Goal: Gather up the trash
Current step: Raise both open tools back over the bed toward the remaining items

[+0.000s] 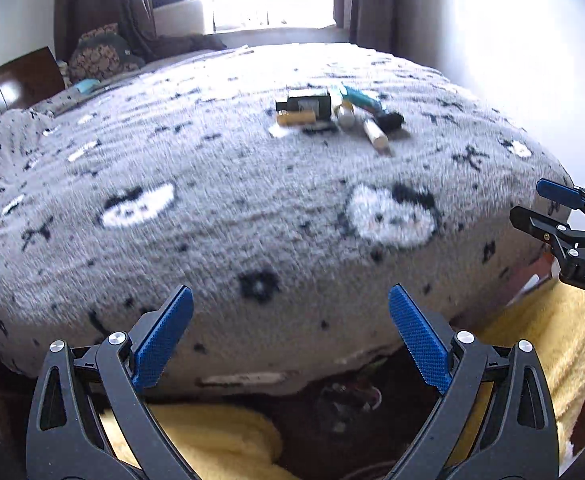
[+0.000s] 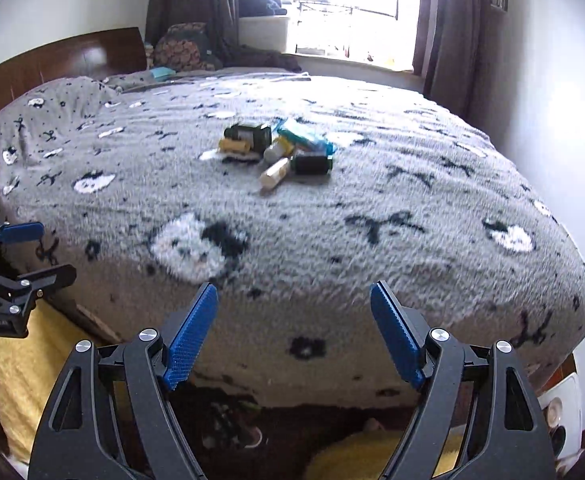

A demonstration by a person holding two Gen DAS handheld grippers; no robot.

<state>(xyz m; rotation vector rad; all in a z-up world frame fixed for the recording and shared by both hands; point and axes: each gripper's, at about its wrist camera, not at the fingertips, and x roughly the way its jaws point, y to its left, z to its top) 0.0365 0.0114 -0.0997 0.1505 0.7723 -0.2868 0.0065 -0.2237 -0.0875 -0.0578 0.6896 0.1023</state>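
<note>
Blue ridged pads point(image 1: 164, 336) tip the black arms of the left gripper point(image 1: 290, 338) at the bottom of its own view. The jaws stand wide apart with nothing between them. Below them lie a yellow fleece blanket point(image 1: 212, 436) and a dark strip of floor point(image 1: 332, 408) at the foot of the bed.

Spread over the bed is a grey fleecy blanket point(image 1: 220, 184) patterned with white cartoon cat faces and small black motifs. Out toward its middle, well apart from both grippers, sits the trash point(image 1: 338, 114) — a small tight pile of containers lying on their sides. In it are a dark bottle point(image 1: 308, 104) with a pale label, a yellow tube point(image 1: 296, 119) just in front of that, a teal-and-white packet point(image 1: 358, 98), a cream tube point(image 1: 376, 134) pointing toward the camera, and a black cylinder point(image 1: 390, 121). All are blurred, so no print can be read.

From its own view the right gripper point(image 2: 294, 334) looks the same — blue pads, black arms, jaws open and empty. It hangs over the foot of the bed, level with the other gripper at its side.

Behind the bed are a brown wooden headboard point(image 2: 64, 60), a patterned cushion point(image 2: 184, 50), brown curtains point(image 2: 444, 24) and a bright window point(image 2: 332, 4).
</note>
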